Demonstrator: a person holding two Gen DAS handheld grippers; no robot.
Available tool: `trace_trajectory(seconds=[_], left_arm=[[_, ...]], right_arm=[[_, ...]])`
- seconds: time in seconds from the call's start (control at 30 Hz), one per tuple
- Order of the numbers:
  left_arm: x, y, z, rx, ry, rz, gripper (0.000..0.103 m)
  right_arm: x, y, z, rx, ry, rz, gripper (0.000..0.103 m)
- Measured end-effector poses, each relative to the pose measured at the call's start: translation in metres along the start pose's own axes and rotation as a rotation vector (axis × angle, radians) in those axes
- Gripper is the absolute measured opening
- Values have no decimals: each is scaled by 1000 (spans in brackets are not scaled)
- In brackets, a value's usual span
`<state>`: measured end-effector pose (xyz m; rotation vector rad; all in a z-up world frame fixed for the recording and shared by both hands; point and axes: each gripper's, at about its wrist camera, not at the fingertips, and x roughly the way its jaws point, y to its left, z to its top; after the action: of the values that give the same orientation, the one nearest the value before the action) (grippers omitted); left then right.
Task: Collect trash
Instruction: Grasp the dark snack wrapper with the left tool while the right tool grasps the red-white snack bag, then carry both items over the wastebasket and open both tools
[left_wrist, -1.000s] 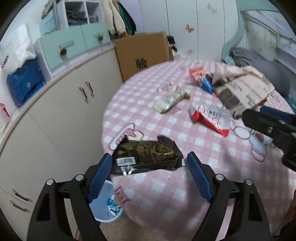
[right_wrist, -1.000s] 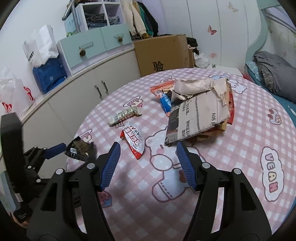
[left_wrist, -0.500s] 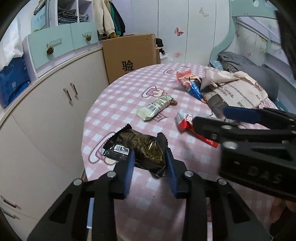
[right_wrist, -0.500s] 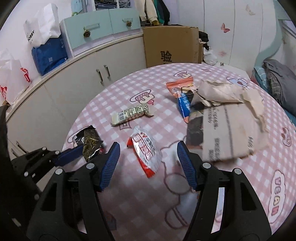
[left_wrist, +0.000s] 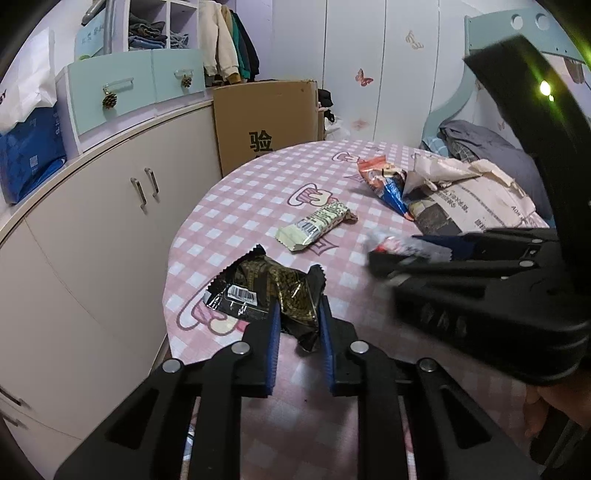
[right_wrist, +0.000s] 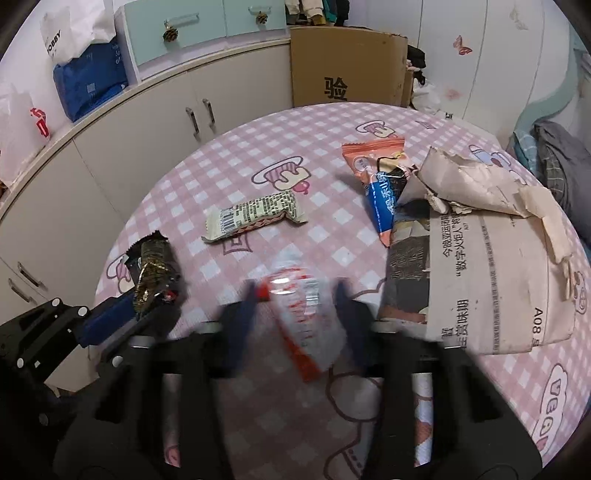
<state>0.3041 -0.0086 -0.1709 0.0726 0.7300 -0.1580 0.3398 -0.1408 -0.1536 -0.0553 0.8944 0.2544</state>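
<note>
The blue-padded fingers of the left gripper (left_wrist: 297, 310) are seen to have just been closing and are pinched on one end of a crumpled black-and-gold wrapper (left_wrist: 266, 288), whose other end lies at the near edge of the tabletop (left_wrist: 258, 192). The right gripper (right_wrist: 295, 295) is blurred by motion; its fingers have just been closing around a red-and-white wrapper (right_wrist: 295, 306), but whether the pads press on it cannot be made out. In the left wrist view the far side of the scene is blocked by the right gripper's black body.

The round tabletop is covered with a pink checked cloth with cartoon prints. A cream snack-bar wrapper (right_wrist: 255, 214) lies in the middle; an orange packet (right_wrist: 369, 155) and a blue packet (right_wrist: 382, 203) are partly tucked under a crumpled newspaper (right_wrist: 491, 258). Beyond are curved white cabinets (right_wrist: 155, 122), a cardboard box (right_wrist: 347, 66) and a bed with grey clothing (left_wrist: 480, 144).
</note>
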Motion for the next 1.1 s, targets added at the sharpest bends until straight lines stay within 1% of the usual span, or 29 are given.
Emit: trace_trajectory(seconds=[0.1, 0.17, 0.4, 0.57, 0.73, 0.9, 1.1], left_arm=[[-5, 1, 0, -5, -13, -6, 18], [-10, 0, 0, -6, -27, -5, 18], [-36, -2, 2, -1, -82, 12, 18], [-58, 1, -1, -8, -122, 36, 18], [-78, 18, -5, -47, -153, 64, 18], [-95, 47, -16, -95, -174, 141, 18], [-104, 93, -38, -167, -159, 233, 18]], right_arm=[[-3, -2, -1, 6, -7, 10, 25], [-8, -2, -3, 6, -25, 17, 24], [-29, -1, -10, 20, -71, 55, 22], [-49, 11, -14, 17, -104, 89, 22], [-65, 37, -12, -6, -140, 136, 22], [-72, 70, -11, -28, -175, 196, 22], [-56, 127, -12, -81, -159, 286, 22]])
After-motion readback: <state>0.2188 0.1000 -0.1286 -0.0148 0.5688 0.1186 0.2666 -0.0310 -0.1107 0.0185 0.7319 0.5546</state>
